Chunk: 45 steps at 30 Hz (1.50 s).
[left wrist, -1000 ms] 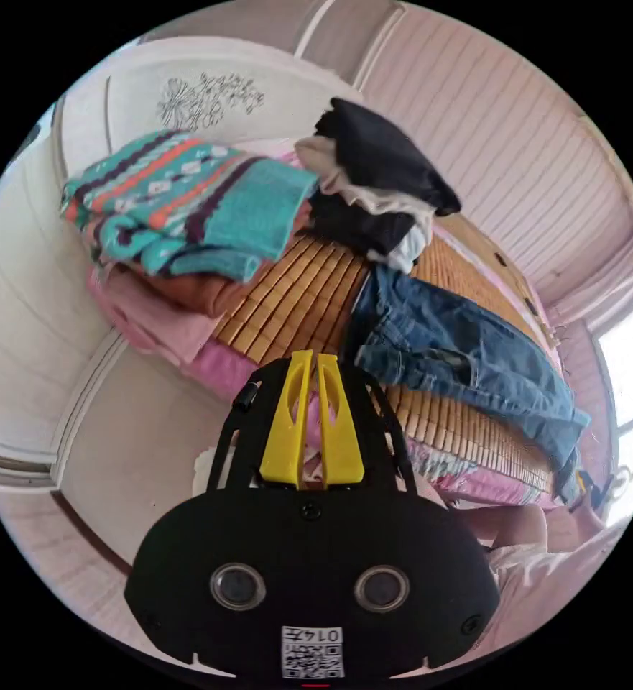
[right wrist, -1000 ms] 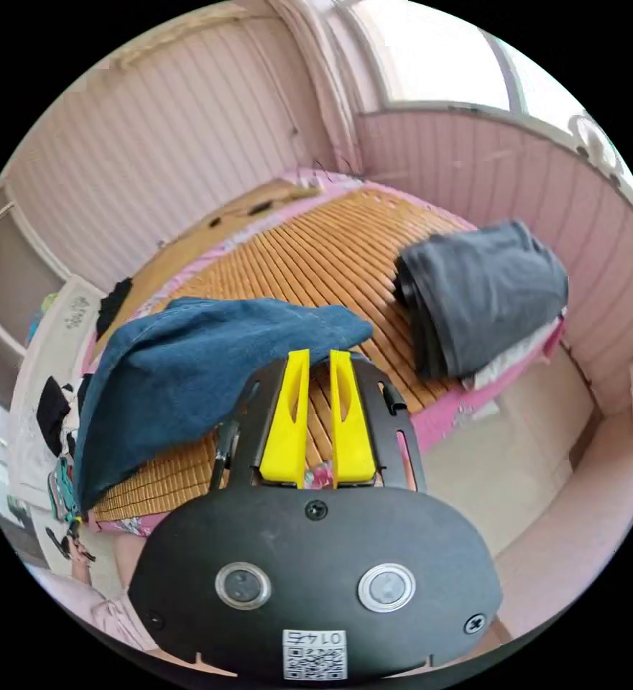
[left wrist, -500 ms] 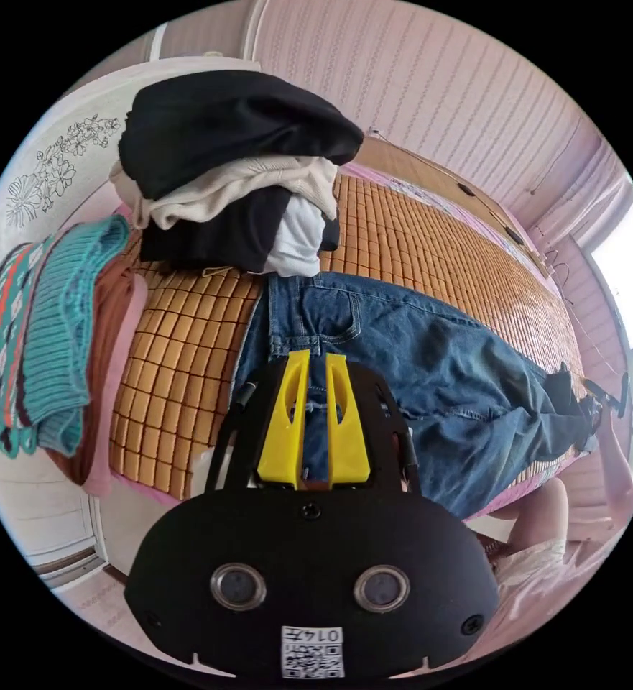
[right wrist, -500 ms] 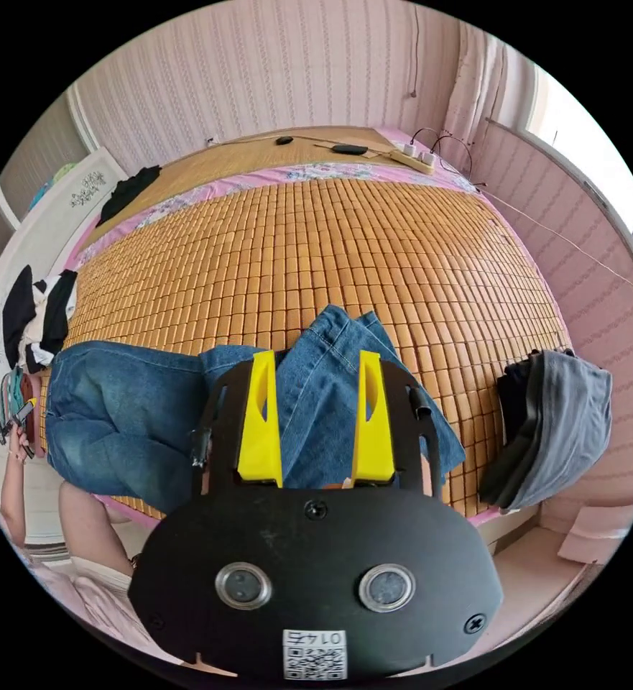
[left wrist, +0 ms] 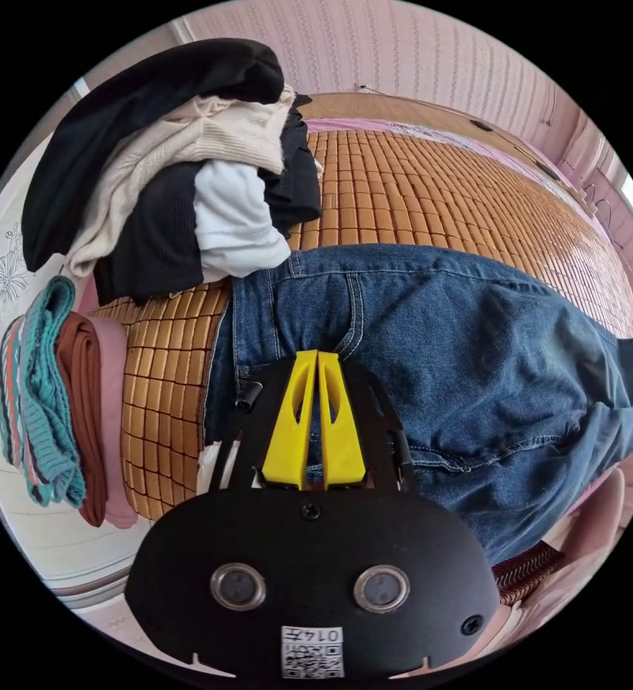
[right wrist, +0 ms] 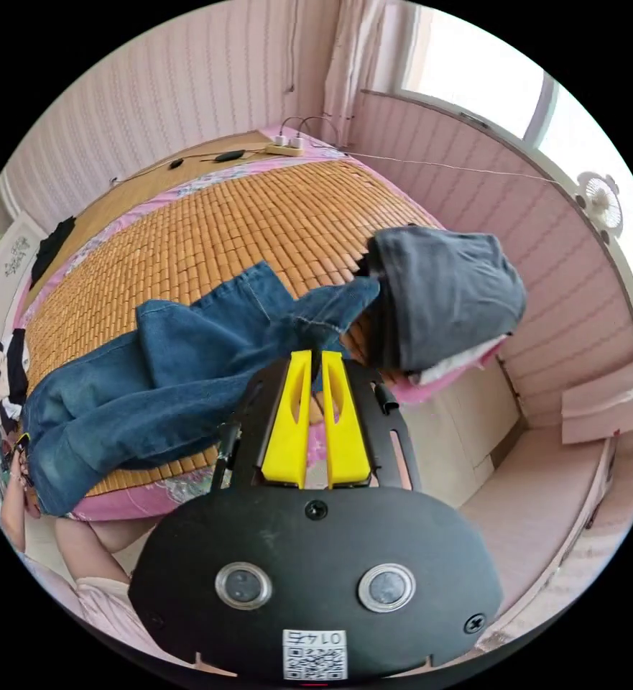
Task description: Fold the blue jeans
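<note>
**Jeans laid out on bed, both claws closed and empty**

While the jeans (left wrist: 431,345) lie spread across the bamboo mat (left wrist: 417,187) of the bed, no fold is yet evident. In the left gripper view the waistband sits at the left, just beside a pile of clothes (left wrist: 179,165), and the legs run off to the right. In the right gripper view the jeans (right wrist: 172,388) lie along the near edge of the mat (right wrist: 244,223). The leg ends are splayed, with one hem reaching to a grey folded stack (right wrist: 445,295); whether it touches cannot be told.

Left claw (left wrist: 317,417): jaws clenched together, nothing between them, poised over the seat area near the waistband. Whether the tips rest on the denim cannot be determined.

Right claw (right wrist: 316,420): jaws likewise closed on nothing, positioned off the near bed edge, just short of the leg ends.

Other items noted: a second stack of knitwear (left wrist: 57,402) at the left edge of the bed, clear of the jeans.

Handling assessment: the denim appears soft but fairly heavy and thick. It should drape rather than hold shape, is unlikely to slip in a firm pinch, and is not fragile. Seams and waistband are the stiffest, most secure points. Recommended holds: the waistband edge for the left claw and a hem for the right. The legs look uneven and probably need aligning before any fold. Care is advised near the grey stack to avoid dragging it.
</note>
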Each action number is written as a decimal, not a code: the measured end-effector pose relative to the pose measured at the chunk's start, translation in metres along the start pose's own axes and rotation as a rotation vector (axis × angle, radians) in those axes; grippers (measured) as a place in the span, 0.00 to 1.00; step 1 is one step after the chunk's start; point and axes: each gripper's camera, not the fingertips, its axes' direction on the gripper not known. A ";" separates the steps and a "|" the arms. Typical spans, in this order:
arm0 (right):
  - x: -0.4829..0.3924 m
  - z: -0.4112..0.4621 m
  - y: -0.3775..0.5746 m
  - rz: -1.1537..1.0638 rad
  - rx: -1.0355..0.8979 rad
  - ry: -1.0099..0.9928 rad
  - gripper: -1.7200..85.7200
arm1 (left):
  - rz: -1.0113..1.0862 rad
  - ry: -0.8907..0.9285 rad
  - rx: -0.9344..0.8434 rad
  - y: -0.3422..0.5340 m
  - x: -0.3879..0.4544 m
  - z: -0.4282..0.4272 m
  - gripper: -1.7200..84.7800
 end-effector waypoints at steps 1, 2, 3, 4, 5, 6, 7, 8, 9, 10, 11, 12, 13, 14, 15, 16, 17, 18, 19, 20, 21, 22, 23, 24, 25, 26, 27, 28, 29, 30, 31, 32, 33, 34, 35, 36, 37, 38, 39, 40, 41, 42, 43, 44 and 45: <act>0.013 -0.009 0.009 0.026 -0.005 0.099 0.02 | 0.009 -0.011 -0.005 -0.001 0.003 0.002 0.01; 0.016 -0.018 0.009 0.026 0.016 0.168 0.02 | 0.026 -0.038 -0.018 -0.005 0.010 0.005 0.01; 0.013 -0.022 0.007 0.002 0.030 0.171 0.02 | 0.038 -0.060 -0.030 -0.007 0.015 0.008 0.01; -0.001 -0.025 -0.003 -0.071 0.051 0.133 0.02 | 0.039 -0.068 -0.036 -0.008 0.017 0.010 0.01; -0.023 -0.020 -0.017 -0.147 0.060 0.080 0.02 | 0.037 -0.077 -0.047 -0.010 0.019 0.014 0.01; -0.036 -0.015 -0.025 -0.187 0.058 0.045 0.02 | 0.026 -0.066 -0.047 -0.011 0.020 0.017 0.01; -0.064 0.000 -0.040 -0.252 0.049 -0.024 0.02 | 0.017 -0.056 -0.047 -0.012 0.020 0.018 0.01; -0.091 0.021 -0.056 -0.300 0.033 -0.088 0.02 | 0.008 -0.043 -0.048 -0.014 0.021 0.021 0.01; -0.103 0.034 -0.063 -0.320 0.014 -0.110 0.02 | 0.009 -0.044 -0.049 -0.015 0.024 0.024 0.01; -0.124 0.060 -0.077 -0.330 -0.031 -0.140 0.02 | 0.014 -0.051 -0.048 -0.016 0.027 0.025 0.01; -0.138 0.087 -0.089 -0.315 -0.081 -0.152 0.01 | 0.025 -0.070 -0.048 -0.017 0.032 0.028 0.01; -0.143 0.099 -0.095 -0.298 -0.103 -0.151 0.01 | 0.041 -0.094 -0.049 -0.018 0.039 0.031 0.01; -0.149 0.118 -0.103 -0.281 -0.137 -0.137 0.01 | 0.047 -0.112 -0.048 -0.019 0.041 0.032 0.01; -0.152 0.121 -0.109 -0.268 -0.089 -0.117 0.01 | 0.052 -0.160 -0.047 -0.021 0.046 0.035 0.01; -0.152 0.120 -0.112 -0.260 -0.069 -0.135 0.01 | 0.036 -0.205 -0.055 -0.023 0.047 0.040 0.01; -0.151 0.122 -0.119 -0.238 -0.062 -0.164 0.01 | 0.021 -0.215 -0.055 -0.024 0.047 0.043 0.01; -0.151 0.121 -0.124 -0.245 -0.075 -0.169 0.01 | -0.015 -0.202 -0.040 -0.026 0.043 0.046 0.01; -0.151 0.121 -0.124 -0.253 -0.069 -0.170 0.01 | -0.049 -0.182 -0.032 -0.029 0.039 0.048 0.01; -0.147 0.118 -0.123 -0.253 -0.005 -0.167 0.01 | -0.057 -0.176 -0.035 -0.031 0.038 0.050 0.01; -0.144 0.120 -0.124 -0.245 0.002 -0.117 0.01 | -0.053 -0.177 -0.042 -0.035 0.038 0.053 0.01; -0.143 0.122 -0.126 -0.261 0.000 -0.126 0.01 | -0.036 -0.187 -0.049 -0.038 0.039 0.057 0.01; -0.140 0.124 -0.130 -0.264 0.009 -0.164 0.01 | -0.027 -0.192 -0.053 -0.040 0.041 0.059 0.01; -0.137 0.126 -0.137 -0.259 0.002 -0.205 0.01 | -0.020 -0.197 -0.054 -0.042 0.042 0.061 0.01; -0.137 0.127 -0.142 -0.259 -0.006 -0.219 0.01 | -0.024 -0.193 -0.054 -0.043 0.042 0.064 0.01; -0.139 0.129 -0.150 -0.261 -0.019 -0.224 0.01 | -0.030 -0.189 -0.053 -0.044 0.042 0.065 0.01; -0.143 0.130 -0.156 -0.275 -0.007 -0.217 0.01 | -0.044 -0.178 -0.048 -0.045 0.042 0.067 0.01; -0.145 0.130 -0.159 -0.284 -0.007 -0.214 0.01 | -0.051 -0.175 -0.042 -0.046 0.042 0.069 0.01; -0.151 0.131 -0.165 -0.298 -0.006 -0.203 0.01 | -0.050 -0.179 -0.039 -0.046 0.043 0.071 0.01; -0.157 0.132 -0.171 -0.305 -0.003 -0.185 0.01 | -0.043 -0.195 -0.037 -0.048 0.045 0.073 0.01; -0.160 0.132 -0.174 -0.305 0.000 -0.176 0.01 | -0.042 -0.208 -0.035 -0.050 0.047 0.076 0.01; -0.164 0.134 -0.179 -0.309 -0.004 -0.174 0.01 | -0.044 -0.212 -0.036 -0.051 0.047 0.078 0.01; -0.166 0.134 -0.185 -0.301 0.003 -0.178 0.01 | -0.051 -0.213 -0.038 -0.054 0.047 0.081 0.01; -0.166 0.134 -0.189 -0.296 0.002 -0.183 0.01 | -0.053 -0.208 -0.045 -0.056 0.046 0.084 0.01; -0.166 0.135 -0.195 -0.283 -0.003 -0.196 0.01 | -0.050 -0.207 -0.045 -0.056 0.046 0.085 0.01; -0.165 0.135 -0.200 -0.273 -0.005 -0.202 0.01 | -0.038 -0.209 -0.039 -0.056 0.048 0.087 0.01; -0.164 0.135 -0.202 -0.270 -0.002 -0.212 0.01 | -0.036 -0.212 -0.037 -0.055 0.049 0.088 0.01; -0.162 0.134 -0.207 -0.259 -0.002 -0.229 0.01 | -0.037 -0.214 -0.036 -0.055 0.050 0.089 0.01; -0.160 0.133 -0.211 -0.247 -0.006 -0.240 0.01 | -0.039 -0.217 -0.033 -0.055 0.052 0.091 0.01; -0.159 0.133 -0.213 -0.242 -0.007 -0.244 0.01 | -0.042 -0.220 -0.029 -0.054 0.053 0.093 0.01; -0.158 0.132 -0.215 -0.242 -0.011 -0.245 0.01 | -0.044 -0.221 -0.027 -0.054 0.054 0.093 0.01; -0.157 0.129 -0.217 -0.243 -0.012 -0.245 0.01 | -0.058 -0.215 -0.026 -0.053 0.054 0.094 0.01; -0.156 0.128 -0.217 -0.243 -0.014 -0.246 0.01 | -0.075 -0.199 -0.027 -0.052 0.053 0.095 0.01; -0.152 0.123 -0.217 -0.237 -0.018 -0.246 0.01 | -0.084 -0.186 -0.026 -0.051 0.052 0.095 0.01; -0.144 0.113 -0.214 -0.209 0.010 -0.236 0.01 | -0.097 -0.157 -0.021 -0.049 0.050 0.093 0.01; -0.139 0.106 -0.211 -0.200 0.031 -0.236 0.01 | -0.111 -0.137 -0.001 -0.045 0.049 0.089 0.01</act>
